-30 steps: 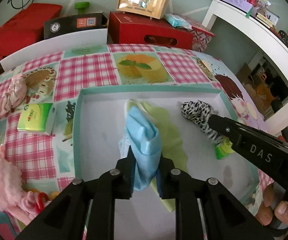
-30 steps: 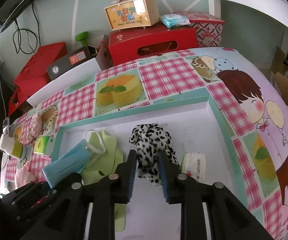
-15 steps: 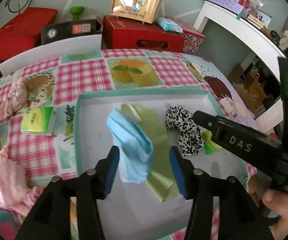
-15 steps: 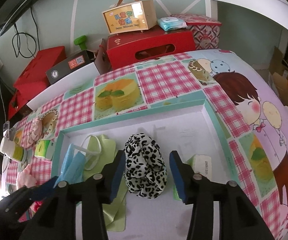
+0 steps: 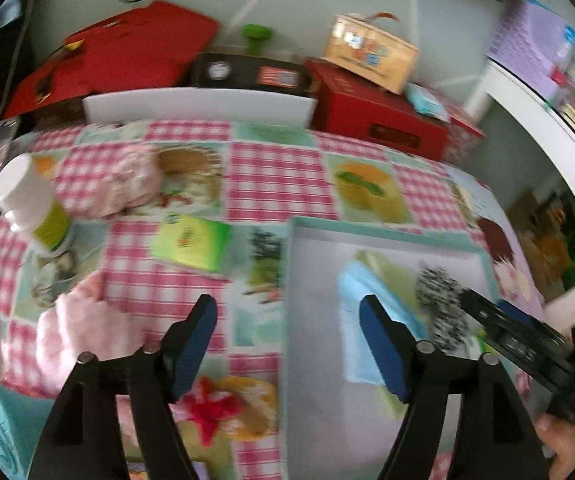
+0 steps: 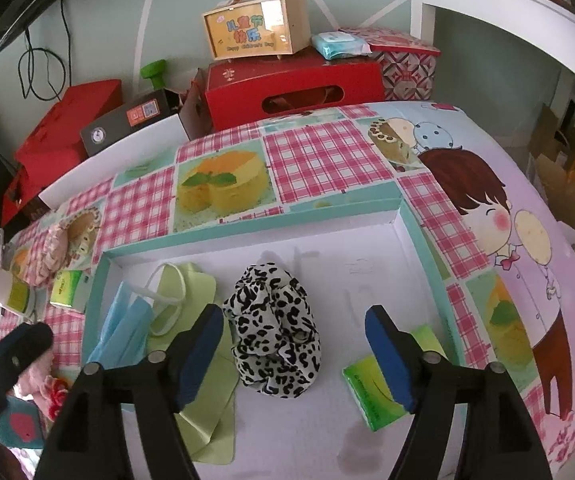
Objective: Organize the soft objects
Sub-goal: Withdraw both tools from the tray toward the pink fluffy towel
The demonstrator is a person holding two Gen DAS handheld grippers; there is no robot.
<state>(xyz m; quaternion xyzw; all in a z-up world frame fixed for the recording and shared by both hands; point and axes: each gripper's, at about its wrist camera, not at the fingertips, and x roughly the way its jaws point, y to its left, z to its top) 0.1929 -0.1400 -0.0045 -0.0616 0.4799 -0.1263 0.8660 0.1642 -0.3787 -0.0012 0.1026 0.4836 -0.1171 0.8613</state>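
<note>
The right gripper (image 6: 293, 354) is hovering over the white tray (image 6: 419, 236) on the bench, its fingers standing wide after just opening, with nothing pressed between them. The leopard-print scrunchie (image 6: 273, 326) is lying loose on the tray floor between and just beyond the pads, beside a green cloth (image 6: 203, 408) and a blue face mask (image 6: 121, 330) on its left. A green tissue pack (image 6: 369, 394) is resting in the tray under the right finger.

The left gripper (image 5: 287, 346) is also spreading wide after just opening, holding nothing, and is straddling the tray's left rim in a blurred view. The face mask is lying just behind its right finger. On the checked tablecloth (image 5: 279, 176) outside the tray, a pink plush item (image 5: 83, 332), another green tissue pack (image 5: 189, 242) and a white-capped bottle (image 5: 31, 208) are sitting.
</note>
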